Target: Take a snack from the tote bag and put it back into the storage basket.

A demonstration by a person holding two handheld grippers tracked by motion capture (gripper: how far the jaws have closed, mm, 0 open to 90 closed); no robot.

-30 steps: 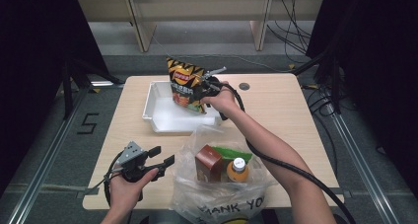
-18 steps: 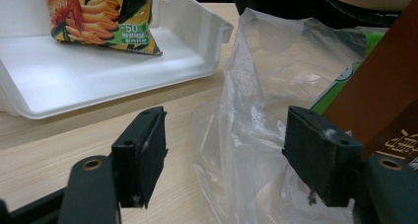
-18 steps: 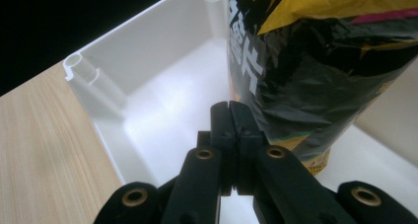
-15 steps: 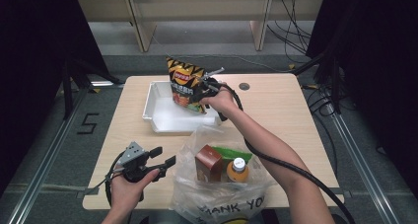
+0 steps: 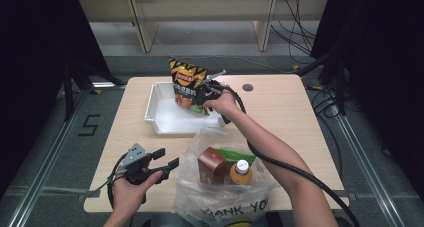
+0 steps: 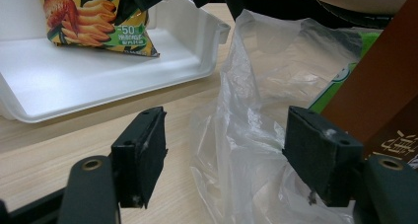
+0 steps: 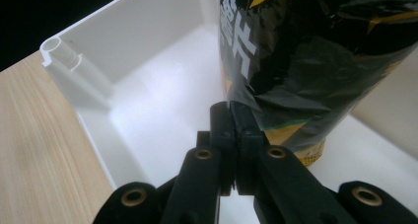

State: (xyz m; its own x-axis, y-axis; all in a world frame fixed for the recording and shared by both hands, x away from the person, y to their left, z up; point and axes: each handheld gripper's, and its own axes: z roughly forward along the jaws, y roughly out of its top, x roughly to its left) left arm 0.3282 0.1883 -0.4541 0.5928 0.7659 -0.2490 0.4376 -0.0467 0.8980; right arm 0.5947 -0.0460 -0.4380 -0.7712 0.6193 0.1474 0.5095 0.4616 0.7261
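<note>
The black-and-orange foil snack bag (image 5: 186, 84) stands upright over the white rectangular plastic tray (image 5: 162, 121), at the tray's 1 o'clock corner. In the left gripper view the bag's lower edge (image 6: 103, 34) sits just above the tray floor (image 6: 74, 76); contact between the two cannot be confirmed. The right gripper (image 5: 204, 93) has its two black jaws pressed together on the bag's side seam, as the right gripper view shows at the jaw tips (image 7: 230, 116), with the bag's crinkled foil (image 7: 315, 51) rising at 1 o'clock from them and the tray's inner wall (image 7: 123, 41) behind.

The tray lies on the light wooden table (image 5: 280, 112), toward the table's 11 o'clock area. At the table's 6 o'clock edge sits a clear plastic carrier bag (image 5: 220, 202) holding a brown carton (image 5: 211, 164), an orange bottle with a white cap (image 5: 241, 171) and a green packet (image 5: 240, 155).

The left gripper (image 5: 162, 165) is held near the table's 7 o'clock corner, jaws spread wide and empty. In the left gripper view its pads (image 6: 143, 150) flank the carrier bag's film (image 6: 246, 135) without touching it.
</note>
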